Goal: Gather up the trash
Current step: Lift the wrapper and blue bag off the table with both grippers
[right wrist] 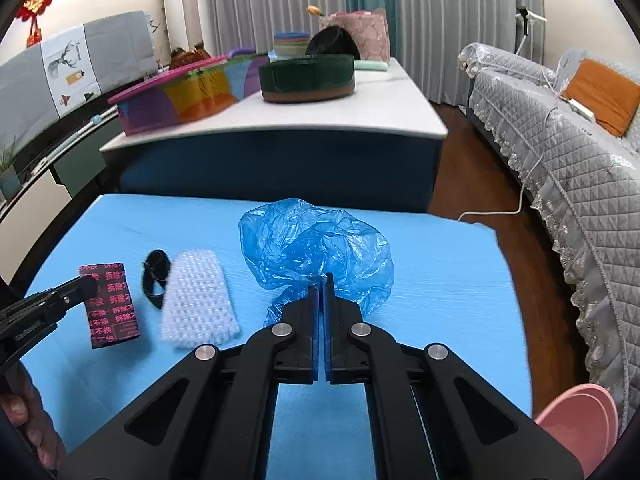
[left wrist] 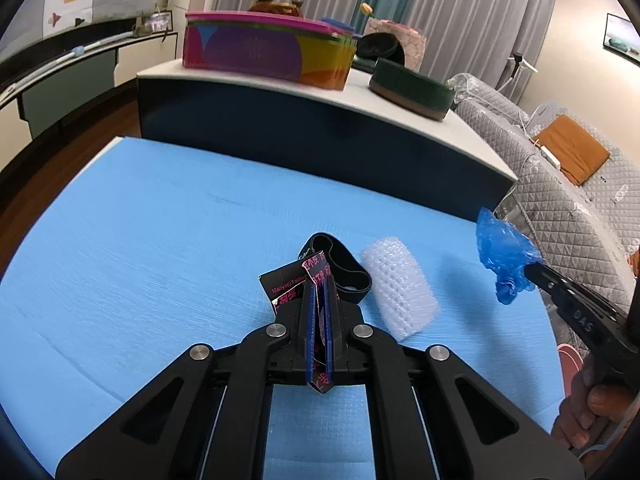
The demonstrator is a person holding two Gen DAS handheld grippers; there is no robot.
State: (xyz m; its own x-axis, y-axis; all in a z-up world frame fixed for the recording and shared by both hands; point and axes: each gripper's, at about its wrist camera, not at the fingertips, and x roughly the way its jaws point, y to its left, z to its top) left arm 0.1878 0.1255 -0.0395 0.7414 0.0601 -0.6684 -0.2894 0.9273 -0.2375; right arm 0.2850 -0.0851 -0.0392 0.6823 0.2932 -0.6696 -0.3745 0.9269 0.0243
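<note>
My left gripper (left wrist: pixel 319 282) is shut on a black card with pink print (left wrist: pixel 316 270), held just above the blue mat; it also shows in the right wrist view (right wrist: pixel 110 304) with the left gripper (right wrist: pixel 86 286) on its left edge. My right gripper (right wrist: pixel 322 280) is shut on a crumpled blue plastic bag (right wrist: pixel 316 244), seen at the mat's right edge in the left wrist view (left wrist: pixel 504 254). A roll of white bubble wrap (left wrist: pixel 398 288) (right wrist: pixel 198 300) and a black elastic band (left wrist: pixel 340 260) (right wrist: pixel 154 276) lie on the mat between the grippers.
The blue mat (left wrist: pixel 160 240) (right wrist: pixel 440 280) covers a low table. Behind it stands a white-topped table (right wrist: pixel 360 108) with a colourful box (left wrist: pixel 264 50) and a dark green round tin (left wrist: pixel 412 88). A grey quilted sofa (right wrist: pixel 580 168) is at right. A pink bin (right wrist: pixel 580 420) sits at the lower right.
</note>
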